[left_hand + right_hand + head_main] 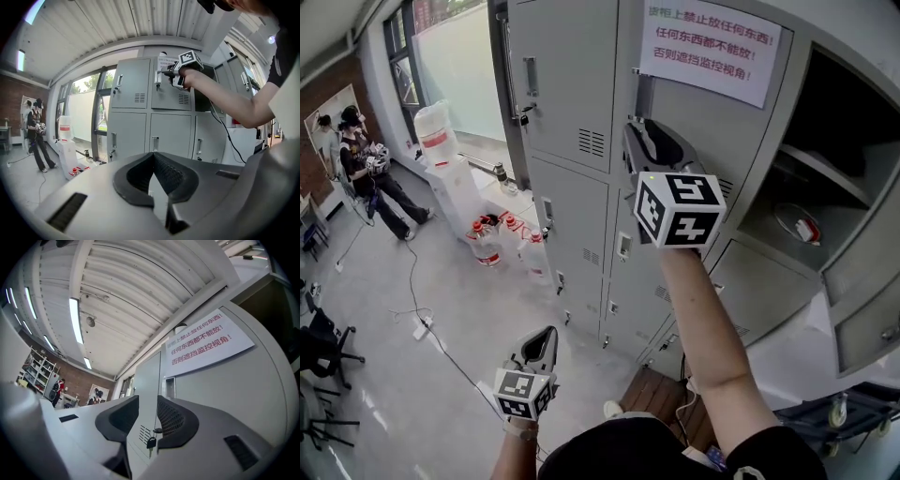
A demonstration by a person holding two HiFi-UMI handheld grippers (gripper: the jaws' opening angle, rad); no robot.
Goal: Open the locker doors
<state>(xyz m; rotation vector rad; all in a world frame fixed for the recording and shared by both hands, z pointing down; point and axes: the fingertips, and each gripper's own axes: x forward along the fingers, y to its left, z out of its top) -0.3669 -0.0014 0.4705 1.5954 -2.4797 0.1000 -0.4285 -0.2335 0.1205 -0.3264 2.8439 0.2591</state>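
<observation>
The grey metal locker bank (572, 112) stands against the wall. At its upper right corner one compartment (787, 202) is open, its shelf in plain sight in the head view. The closed top-row door (703, 122) just left of that carries a white paper notice with red print (711, 42) at its upper edge.

The right gripper (639, 131) is raised to this door's left edge, just below the recessed metal handle (642, 94). Only the right gripper view shows that its jaws stand apart, gripping nothing. In the gap between them (148, 398) lies a grey door face with a small hanging key (151, 442) (too small to find in the head view).

The left gripper (549, 333) hangs low, well apart from the lockers. Its own view shows the jaw tips (152, 153) pressed together with nothing between them. That view also takes in the whole locker front, which the head view crops.

The head view alone shows a white water dispenser (441, 150) on the floor at the bank's left end, with red-capped plastic bottles (487, 239) beside it. A person (366, 178) stands farther off.
</observation>
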